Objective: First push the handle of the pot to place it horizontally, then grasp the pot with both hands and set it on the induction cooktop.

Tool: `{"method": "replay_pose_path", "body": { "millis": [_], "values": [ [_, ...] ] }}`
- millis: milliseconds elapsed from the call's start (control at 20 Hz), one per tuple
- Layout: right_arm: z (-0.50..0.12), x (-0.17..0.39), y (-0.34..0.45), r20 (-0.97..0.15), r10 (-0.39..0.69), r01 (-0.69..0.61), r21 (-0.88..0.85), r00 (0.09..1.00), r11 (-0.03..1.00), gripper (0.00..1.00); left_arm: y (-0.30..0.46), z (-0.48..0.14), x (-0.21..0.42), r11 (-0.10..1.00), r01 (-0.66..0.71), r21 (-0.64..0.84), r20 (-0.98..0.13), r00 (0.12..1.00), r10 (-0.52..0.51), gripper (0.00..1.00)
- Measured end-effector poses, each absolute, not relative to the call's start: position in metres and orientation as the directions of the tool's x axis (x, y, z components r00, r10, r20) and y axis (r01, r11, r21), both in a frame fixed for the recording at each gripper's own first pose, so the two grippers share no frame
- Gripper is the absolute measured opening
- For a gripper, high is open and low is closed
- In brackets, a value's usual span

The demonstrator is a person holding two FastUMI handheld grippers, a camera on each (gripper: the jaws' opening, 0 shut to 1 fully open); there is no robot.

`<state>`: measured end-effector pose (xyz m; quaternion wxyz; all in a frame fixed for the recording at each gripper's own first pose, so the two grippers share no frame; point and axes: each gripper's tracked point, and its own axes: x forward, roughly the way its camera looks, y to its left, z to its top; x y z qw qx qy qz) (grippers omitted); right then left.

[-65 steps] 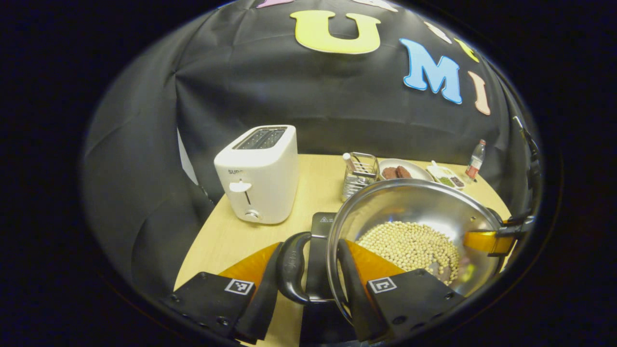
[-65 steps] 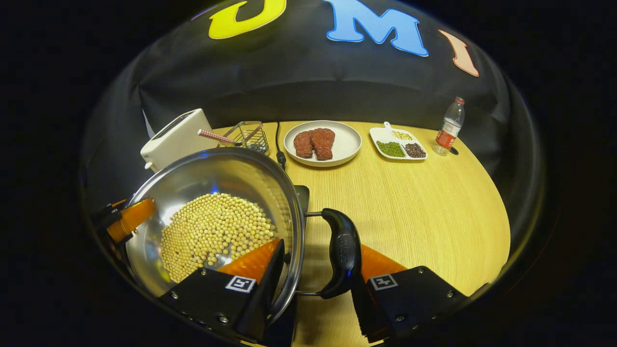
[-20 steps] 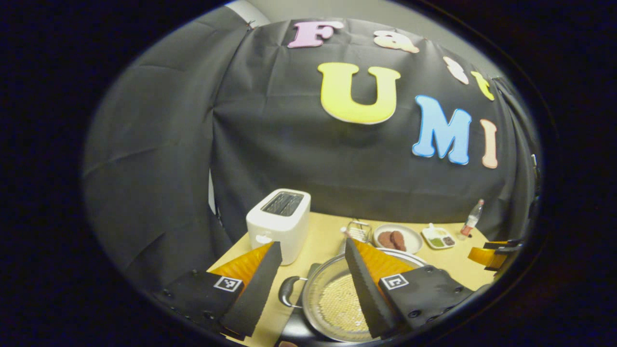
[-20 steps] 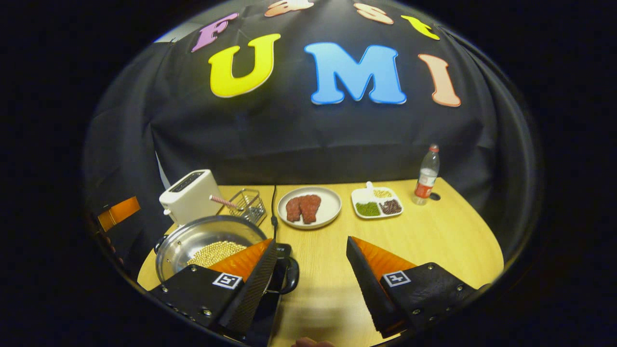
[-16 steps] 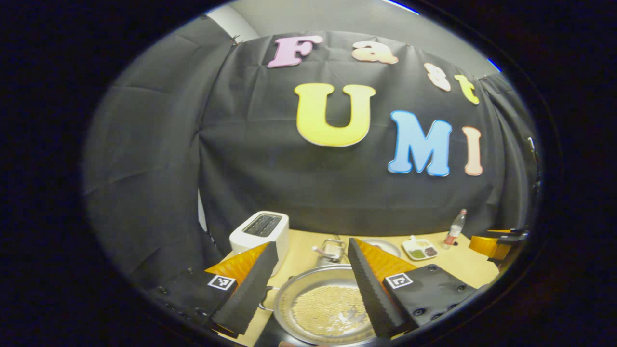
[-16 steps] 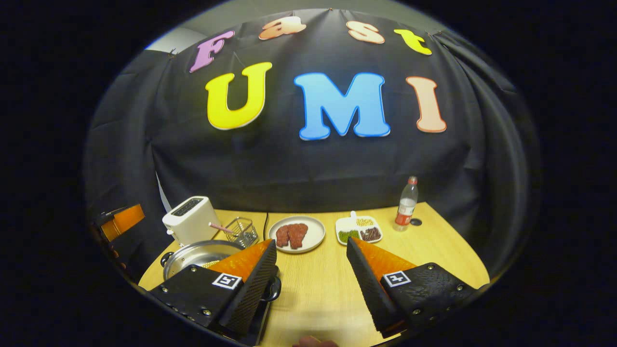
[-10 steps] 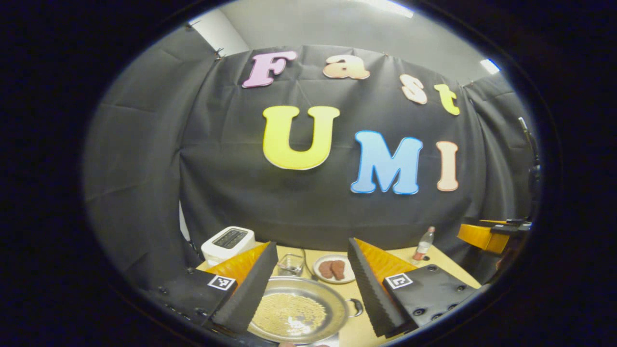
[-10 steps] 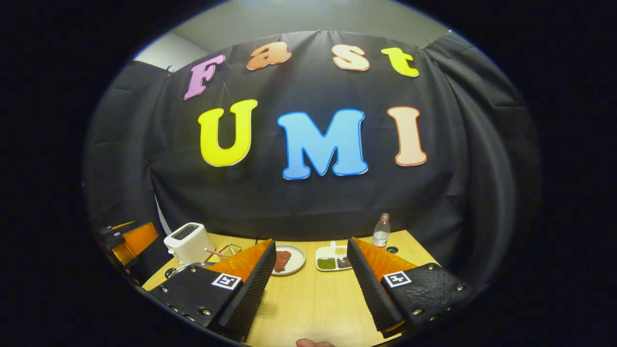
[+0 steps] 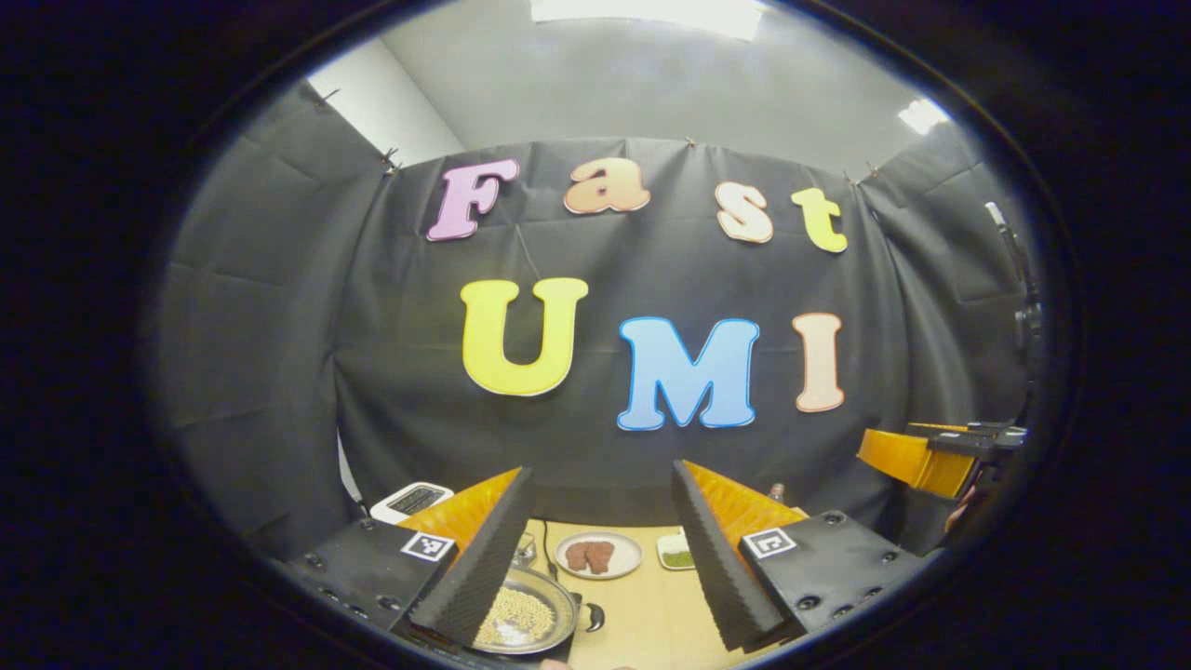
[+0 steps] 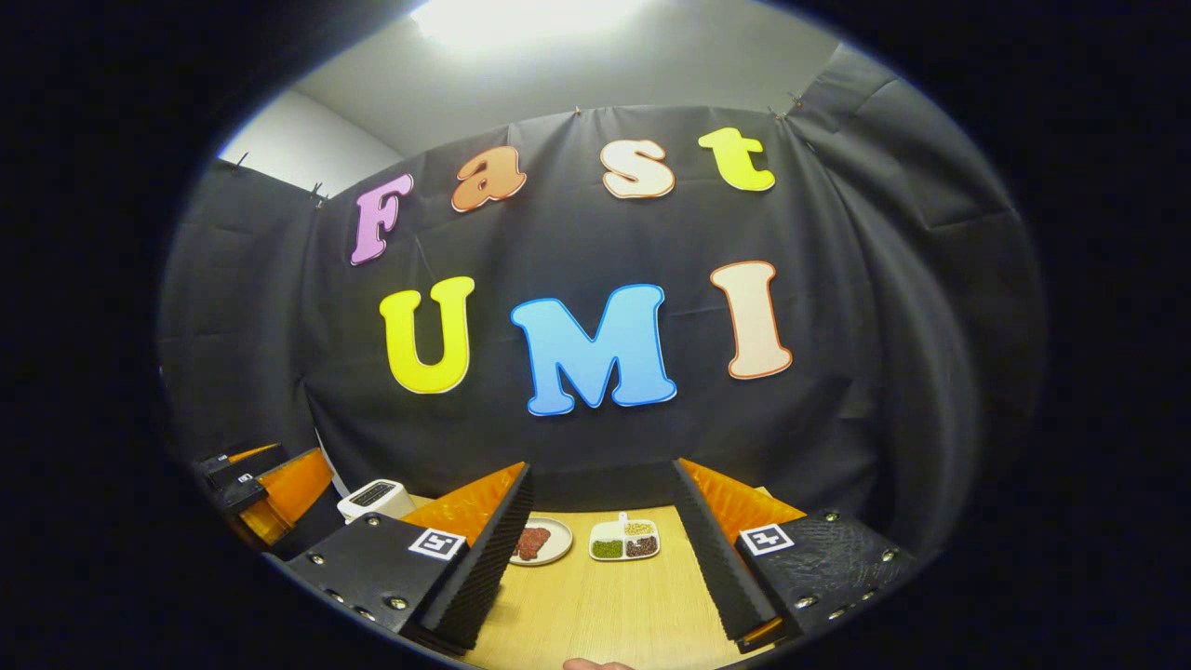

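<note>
Left gripper [image 9: 600, 558] wide open, nothing held, hanging well above the pale wooden table [image 9: 642, 614]. Right gripper [image 10: 600, 549] same deal, gaping and empty. Round steel pot of yellow beans [image 9: 521, 619] down there, near the white plate of brown patties [image 9: 598, 555].

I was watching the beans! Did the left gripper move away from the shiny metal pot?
Yes. The left gripper let go and pulled up and back; the shiny metal pot now sits small, far below its open fingers.

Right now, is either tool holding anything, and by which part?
Nothing is held. Left tool and right tool are both open, raised clear of the pot.
</note>
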<state>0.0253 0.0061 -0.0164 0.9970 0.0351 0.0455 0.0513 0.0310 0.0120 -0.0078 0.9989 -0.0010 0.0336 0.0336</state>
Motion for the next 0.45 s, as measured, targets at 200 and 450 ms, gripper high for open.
{"method": "replay_pose_path", "body": {
  "millis": [200, 450],
  "values": [
    [-0.004, 0.014, -0.007, -0.077, 0.074, -0.070, 0.061, 0.994, 0.996, 0.92, -0.014, 0.008, 0.021, 0.999, -0.018, -0.028, -0.050, 0.999, 0.017, 0.94],
    [0.004, 0.000, 0.009, -0.088, 0.052, -0.047, 0.059, 0.995, 0.997, 0.92, -0.001, 0.009, 0.016, 0.999, 0.018, -0.049, -0.056, 0.998, -0.021, 0.99]
  ]
}}
